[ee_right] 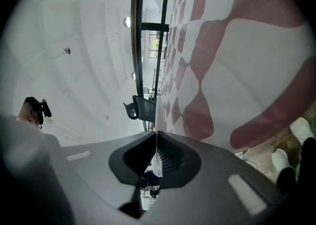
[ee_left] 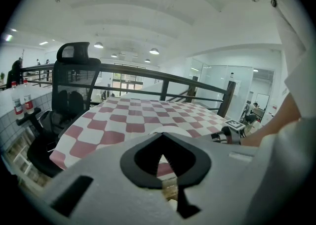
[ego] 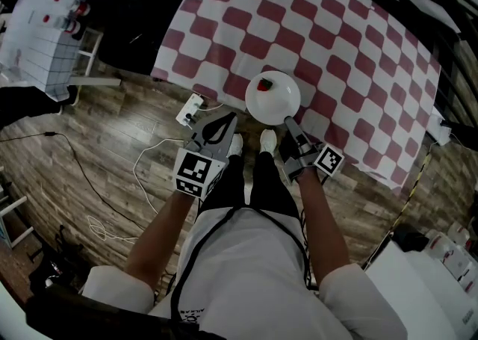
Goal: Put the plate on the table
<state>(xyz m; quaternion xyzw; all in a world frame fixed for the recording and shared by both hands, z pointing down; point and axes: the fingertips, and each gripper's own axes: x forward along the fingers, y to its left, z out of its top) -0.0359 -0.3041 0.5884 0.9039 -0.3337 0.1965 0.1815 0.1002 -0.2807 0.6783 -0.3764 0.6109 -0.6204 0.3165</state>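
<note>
- White, glossy and round, the plate [ego: 276, 103] is over the near edge of the table with the red-and-white checked cloth [ego: 328, 39]. Your right gripper [ego: 288, 120] pinches its near rim. No view settles whether its underside touches the cloth.
- A small red object [ego: 264, 85] lies on the plate's far-left part. Only the head view shows it, and it is too small to identify.
- Your right gripper view adds what the head view cannot: the jaws are pressed onto the plate [ee_right: 156, 120], seen edge-on as a thin white line running between them. The checked cloth fills the frame alongside, and a white shoe [ee_right: 302, 129] shows at the lower right.
- Your left gripper [ego: 228, 120] hangs just left of the plate, off the table's near edge and above the wooden plank floor [ego: 97, 159]. Its own view shows the jaws closed tip to tip on nothing.
- The left gripper view alone shows a black mesh office chair [ee_left: 74, 85] at the table's left side and a black metal railing [ee_left: 163, 76] beyond its far edge. It also shows red-labelled bottles [ee_left: 27, 103] and the right marker cube [ee_left: 236, 126].
- A white power strip [ego: 190, 110] on the floor shows only from the head.
- The left marker cube [ego: 198, 172] and the right one carry black-and-white square codes. The bottle labels are too small to read.
</note>
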